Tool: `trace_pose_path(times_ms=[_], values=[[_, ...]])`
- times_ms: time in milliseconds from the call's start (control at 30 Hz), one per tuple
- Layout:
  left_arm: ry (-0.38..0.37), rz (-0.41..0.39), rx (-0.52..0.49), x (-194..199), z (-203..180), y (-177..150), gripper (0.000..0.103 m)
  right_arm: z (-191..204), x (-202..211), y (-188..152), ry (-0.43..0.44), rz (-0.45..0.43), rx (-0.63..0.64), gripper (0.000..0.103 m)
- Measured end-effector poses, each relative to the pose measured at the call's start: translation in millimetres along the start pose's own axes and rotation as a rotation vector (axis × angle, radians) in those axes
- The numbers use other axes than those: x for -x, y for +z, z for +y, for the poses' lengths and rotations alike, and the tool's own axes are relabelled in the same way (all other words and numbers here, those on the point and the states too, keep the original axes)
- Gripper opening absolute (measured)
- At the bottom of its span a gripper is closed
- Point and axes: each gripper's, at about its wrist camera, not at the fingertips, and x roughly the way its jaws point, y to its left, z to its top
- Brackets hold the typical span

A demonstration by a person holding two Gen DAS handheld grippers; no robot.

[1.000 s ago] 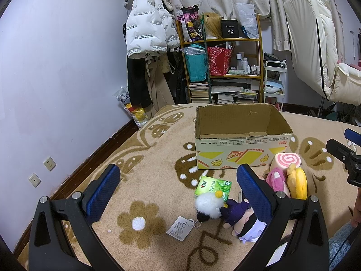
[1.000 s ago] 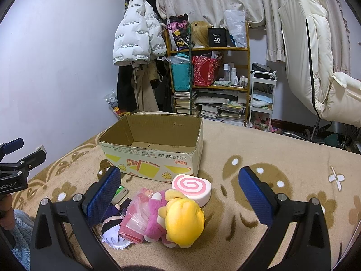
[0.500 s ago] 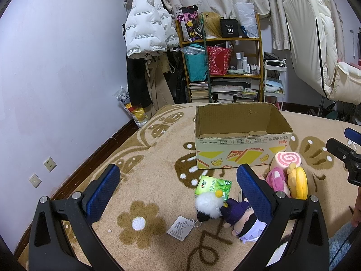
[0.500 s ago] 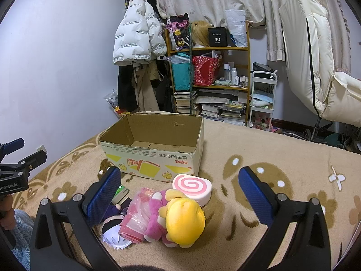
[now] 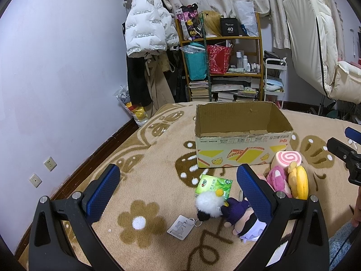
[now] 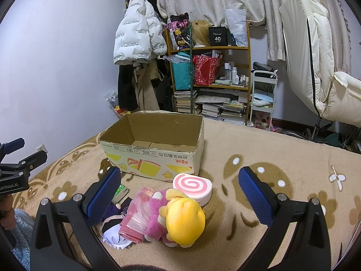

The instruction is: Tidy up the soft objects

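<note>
On the beige rug up close: both wide open, left hand-held gripper [image 5: 178, 192] and right hand-held gripper [image 6: 179, 194], holding nothing | five soft toys piled: yellow-headed plush [image 6: 185, 223], swirl-roll cushion [image 6: 194, 188], purple doll [image 5: 242, 216], white pompom [image 5: 208, 203], green tissue pack [image 5: 213, 185] | behind them one open cardboard box [image 6: 158, 155]

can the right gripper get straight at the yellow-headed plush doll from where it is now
Probably yes. The right gripper is open, and the yellow-headed plush doll lies between its fingers on the blanket with nothing on top. The swirl cushion and a pink bag crowd it.
</note>
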Motion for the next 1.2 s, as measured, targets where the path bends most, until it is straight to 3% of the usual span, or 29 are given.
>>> trace_pose_path(times_ms=[367,667,1200], values=[[0.011,0.041,-0.007,-14.8,-5.4,-2.8,0.102,3.0,1.0,3.0,-0.001,0.017,-0.009,0.103],[-0.01,0.116,0.012,-41.3,-4.3,8.9,0.102,-4.4,-24.0,-4.7,0.023,0.062,-0.088,0.103],[-0.047,0.27,0.065,-112.2,-8.1,10.0,0.102,-22.6,-85.9,-15.9,0.046,0.286,-0.181,0.103]])
